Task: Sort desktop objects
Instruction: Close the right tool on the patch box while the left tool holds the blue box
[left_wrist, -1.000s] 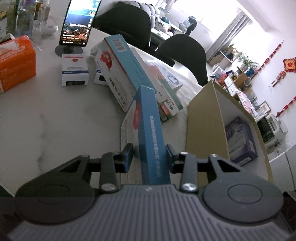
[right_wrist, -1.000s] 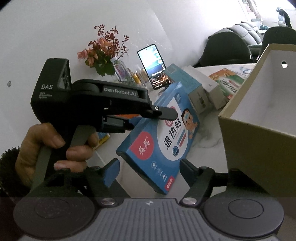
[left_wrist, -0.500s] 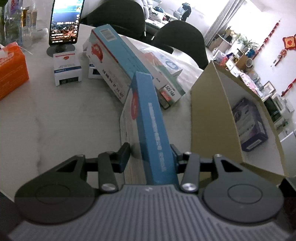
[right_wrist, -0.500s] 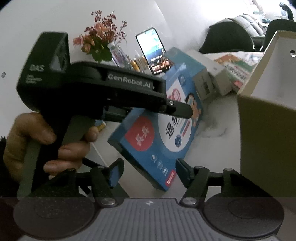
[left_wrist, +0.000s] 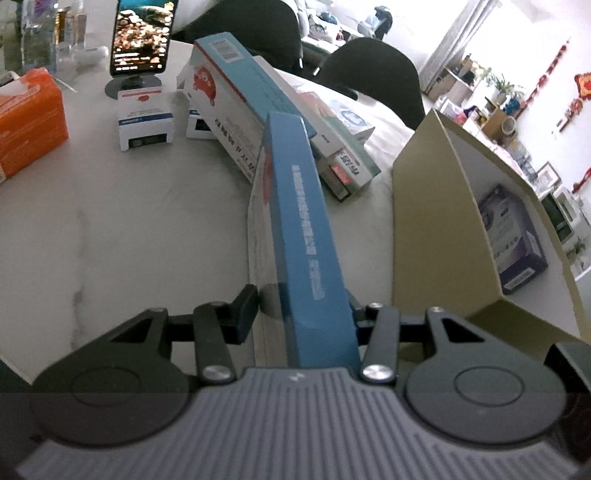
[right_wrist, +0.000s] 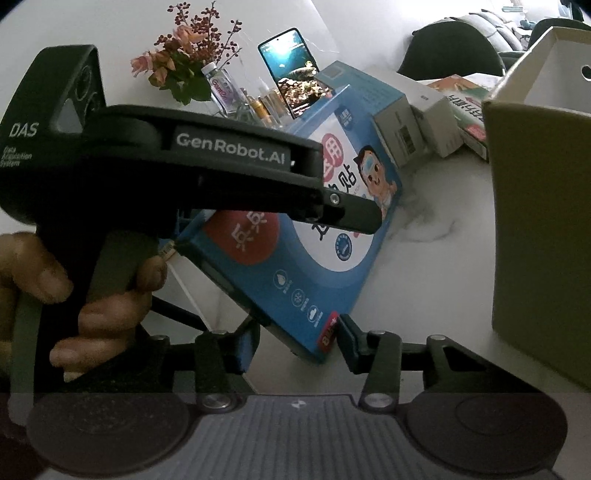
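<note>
A flat blue box with a cartoon child on its face hangs tilted above the white marble table. My left gripper is shut on it, pads against its two broad sides, thin edge up. In the right wrist view a hand holds that gripper, and one of its fingers lies across the box's face. My right gripper is closing on the box's lower corner, and both pads touch it. An open cardboard box stands just right of both grippers, with a purple packet inside.
Behind the held box lie a long blue-and-white carton, flat packets and small white boxes. An orange tissue box sits far left, with a phone on a stand and flowers behind. Dark chairs line the far edge.
My right gripper has sunk toward the blue box and its jaws have narrowed onto the lower corner. The left jaws stand slightly wider, still on the box, which has barely shifted.
</note>
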